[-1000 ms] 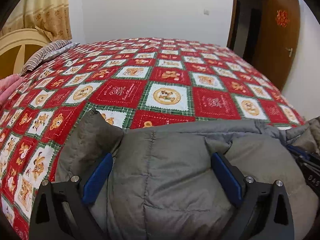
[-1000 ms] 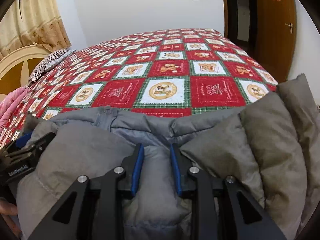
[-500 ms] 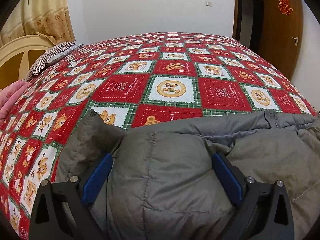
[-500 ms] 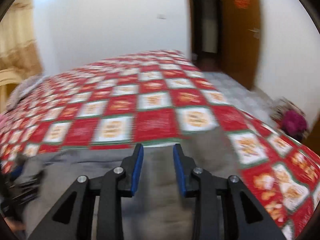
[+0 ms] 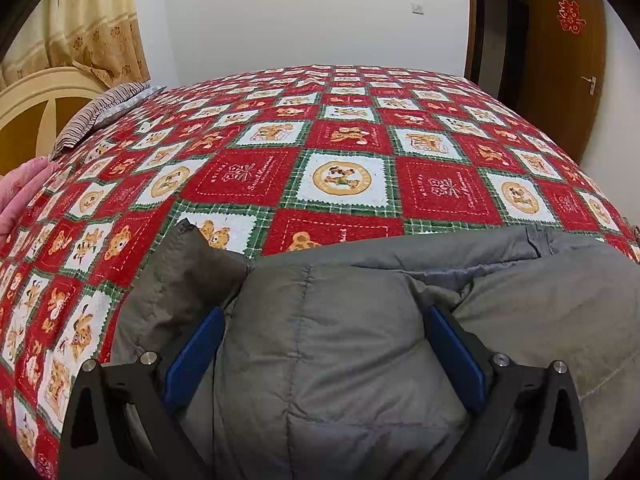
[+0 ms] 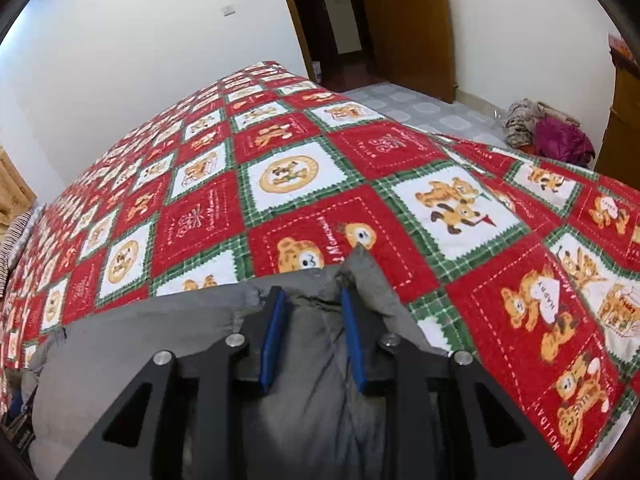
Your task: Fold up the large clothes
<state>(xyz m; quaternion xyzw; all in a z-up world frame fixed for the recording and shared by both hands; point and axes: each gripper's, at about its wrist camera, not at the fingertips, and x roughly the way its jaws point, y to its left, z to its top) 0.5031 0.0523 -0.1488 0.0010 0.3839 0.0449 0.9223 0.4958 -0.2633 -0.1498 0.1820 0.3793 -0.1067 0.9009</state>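
Observation:
A grey padded jacket (image 5: 340,340) lies at the near edge of a bed covered by a red, white and green patchwork blanket (image 5: 340,140). My left gripper (image 5: 324,320) is open wide, its blue pads (image 5: 196,352) on either side of a thick bulge of the jacket. In the right wrist view the jacket (image 6: 120,340) fills the lower left, and my right gripper (image 6: 312,300) is shut on a bunched fold of it, near a pointed corner (image 6: 360,256) that sticks up over the blanket (image 6: 440,220).
A striped pillow (image 5: 100,112) and a cream headboard (image 5: 36,100) are at the far left, with a pink cloth (image 5: 16,192) at the left edge. A wooden door (image 6: 404,20) and a pile of clothes (image 6: 548,132) on the floor are to the right of the bed.
My right gripper has swung to the right with its fold of jacket, spreading the jacket along the bed's edge; it has left the left wrist view. The left gripper has stayed open in place.

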